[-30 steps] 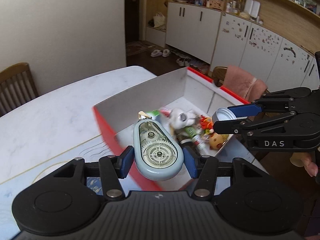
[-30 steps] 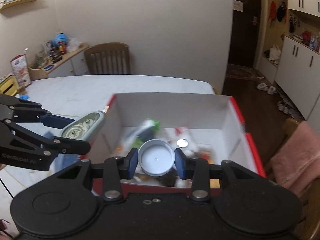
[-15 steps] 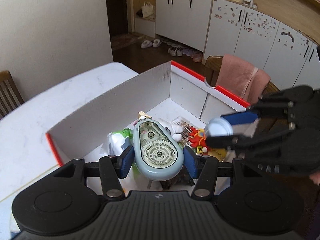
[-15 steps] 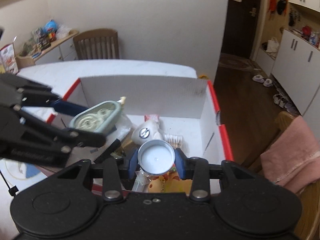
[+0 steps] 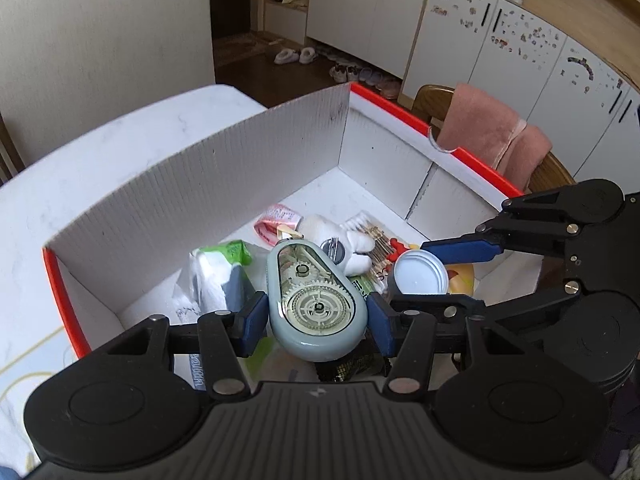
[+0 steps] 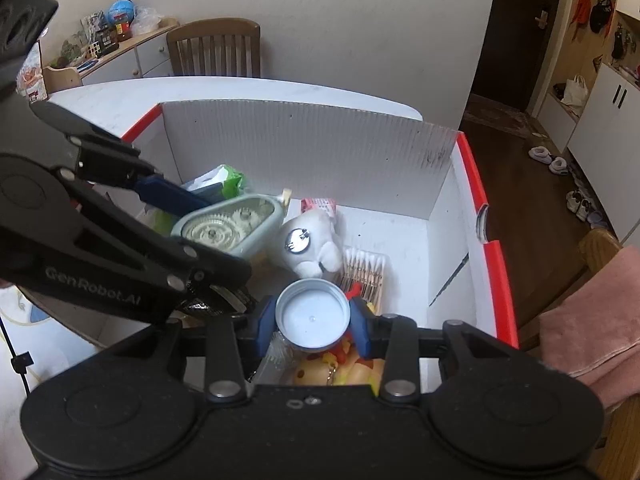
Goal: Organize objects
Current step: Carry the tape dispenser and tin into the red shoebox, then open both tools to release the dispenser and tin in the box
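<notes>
Plainly, "GenRobot.AI" marks the left gripper (image 6: 224,232) holding the tape dispenser (image 6: 228,229)

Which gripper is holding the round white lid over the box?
The right gripper: its blue pads clamp the white screw lid. The left gripper grips the grey-blue correction tape dispenser instead, both above the red-rimmed box.

Wooden chair (image 6: 214,48) far side of table (image 6: 240,88), pink towel (image 5: 492,136) on chair at right, slippers (image 5: 294,55) far by cabinets.
</notes>
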Action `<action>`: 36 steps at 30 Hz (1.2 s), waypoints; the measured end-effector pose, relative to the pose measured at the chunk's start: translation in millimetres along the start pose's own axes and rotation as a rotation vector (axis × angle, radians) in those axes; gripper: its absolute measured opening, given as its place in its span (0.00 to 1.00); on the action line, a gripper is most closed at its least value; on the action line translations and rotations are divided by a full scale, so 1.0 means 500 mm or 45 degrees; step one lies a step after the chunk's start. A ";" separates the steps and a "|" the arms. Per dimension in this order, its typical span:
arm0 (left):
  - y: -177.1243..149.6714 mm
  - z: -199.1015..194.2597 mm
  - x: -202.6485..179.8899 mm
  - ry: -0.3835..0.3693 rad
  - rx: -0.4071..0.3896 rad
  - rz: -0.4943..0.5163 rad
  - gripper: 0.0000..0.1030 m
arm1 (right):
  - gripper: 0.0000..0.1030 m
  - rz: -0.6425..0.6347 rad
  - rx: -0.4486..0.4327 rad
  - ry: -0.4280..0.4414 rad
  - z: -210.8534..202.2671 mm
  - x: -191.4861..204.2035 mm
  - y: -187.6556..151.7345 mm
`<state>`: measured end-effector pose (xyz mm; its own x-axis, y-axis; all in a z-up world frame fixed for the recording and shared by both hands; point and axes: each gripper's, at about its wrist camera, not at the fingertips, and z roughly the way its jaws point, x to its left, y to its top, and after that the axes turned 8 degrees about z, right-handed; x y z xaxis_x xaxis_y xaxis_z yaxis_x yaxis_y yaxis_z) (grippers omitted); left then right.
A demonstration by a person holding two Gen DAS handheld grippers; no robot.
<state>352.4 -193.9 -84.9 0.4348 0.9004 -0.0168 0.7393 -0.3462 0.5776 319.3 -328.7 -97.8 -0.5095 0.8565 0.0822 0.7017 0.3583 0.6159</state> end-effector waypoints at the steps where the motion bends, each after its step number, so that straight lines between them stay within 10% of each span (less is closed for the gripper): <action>1: 0.000 0.003 0.003 -0.012 0.010 -0.015 0.51 | 0.38 -0.001 -0.004 -0.007 0.000 -0.001 -0.001; 12: -0.013 0.008 0.031 -0.058 0.049 -0.132 0.54 | 0.49 0.022 -0.009 0.009 -0.014 -0.015 -0.001; 36: -0.075 -0.213 0.007 0.084 -0.269 -0.087 0.59 | 0.51 0.185 -0.175 0.061 -0.156 0.030 -0.011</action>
<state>271.8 -149.7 -19.8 0.3479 0.9375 -0.0123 0.6385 -0.2273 0.7353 269.0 -346.7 -38.9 -0.4332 0.8756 0.2135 0.6969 0.1752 0.6955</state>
